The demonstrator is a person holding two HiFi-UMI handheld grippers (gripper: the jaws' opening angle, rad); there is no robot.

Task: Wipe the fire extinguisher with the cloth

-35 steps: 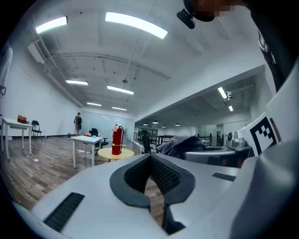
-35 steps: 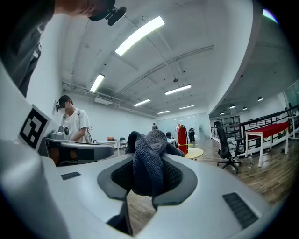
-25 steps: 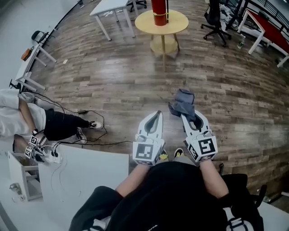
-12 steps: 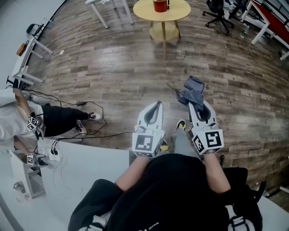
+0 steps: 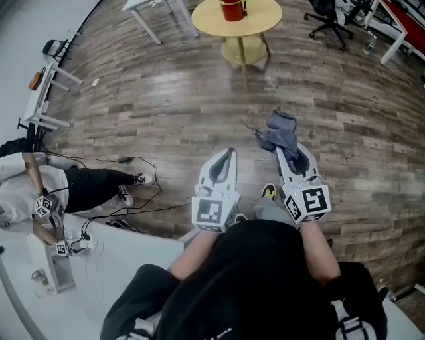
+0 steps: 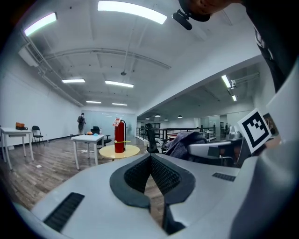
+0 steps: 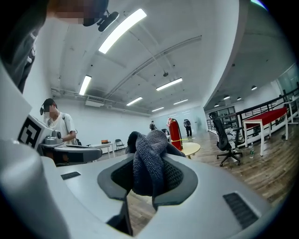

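Head view is showing you standing on the brown wood-plank floor (image 5: 166, 99), holding both grippers out low in front of your body and side by side. Your right gripper (image 5: 281, 154) is clamping the dark grey knitted cloth (image 5: 282, 133); in the right gripper view its jaws are pressing in on the fabric (image 7: 148, 161), which is bunching up above the right gripper (image 7: 150, 179) and hanging a little below the pads. Your left gripper (image 5: 230, 154) is carrying nothing: in the left gripper view the left gripper (image 6: 150, 161) is showing its two ribbed black pads meeting at the tips, with only floor behind them.

The red cylindrical fire extinguisher (image 5: 232, 8) is standing upright on the round pale-yellow pedestal table (image 5: 255, 23), well ahead of you and well apart from both grippers. Both gripper views are pointing toward it: it is appearing just left of the closed jaws in the left gripper view (image 6: 119, 135), on the table (image 6: 122, 151), and just right of the cloth in the right gripper view (image 7: 175, 134).

A person in a white top (image 5: 40, 182) is sitting on the floor off to your left, and a black office chair (image 5: 329, 10) is standing to the right of the table.
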